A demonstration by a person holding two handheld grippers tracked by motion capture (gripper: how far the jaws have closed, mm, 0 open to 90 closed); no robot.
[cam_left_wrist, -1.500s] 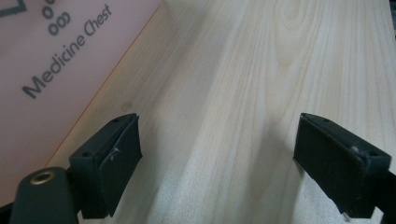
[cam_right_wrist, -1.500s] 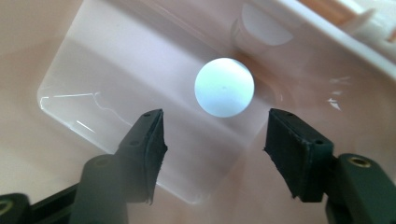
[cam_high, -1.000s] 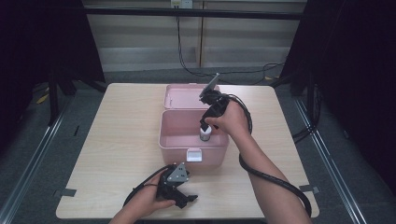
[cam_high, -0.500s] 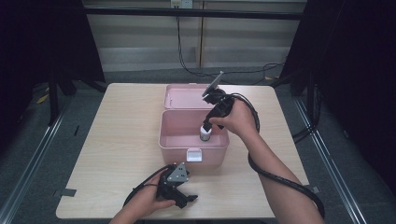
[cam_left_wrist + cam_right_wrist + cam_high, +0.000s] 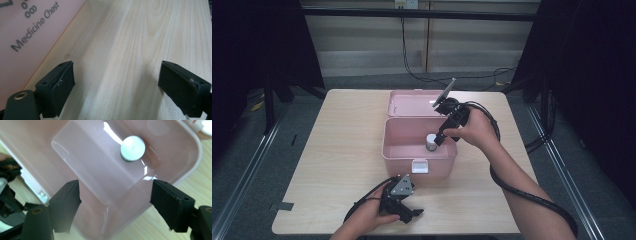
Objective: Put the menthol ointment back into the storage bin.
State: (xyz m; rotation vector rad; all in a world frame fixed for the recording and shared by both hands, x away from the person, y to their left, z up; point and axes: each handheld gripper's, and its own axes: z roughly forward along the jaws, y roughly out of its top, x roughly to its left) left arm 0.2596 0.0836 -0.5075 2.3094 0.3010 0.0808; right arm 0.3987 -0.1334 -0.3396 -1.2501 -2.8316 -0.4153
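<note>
The white-capped bottle [image 5: 132, 148] stands upright inside the pink medicine chest [image 5: 396, 150], at its right wall, toward the table's far edge. The right gripper [image 5: 438, 141] is held above it – jaws spread wide, having just been opening, nothing between them. A straight lift clear of the rim is advised, so the bottle is not tipped. The left gripper [image 5: 412, 214] is rested near the table's near edge – open, empty.

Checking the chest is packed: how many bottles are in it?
1: a white-capped bottle stands in the pink medicine chest, by its right wall, under the open right gripper. Nothing else shows inside.
</note>
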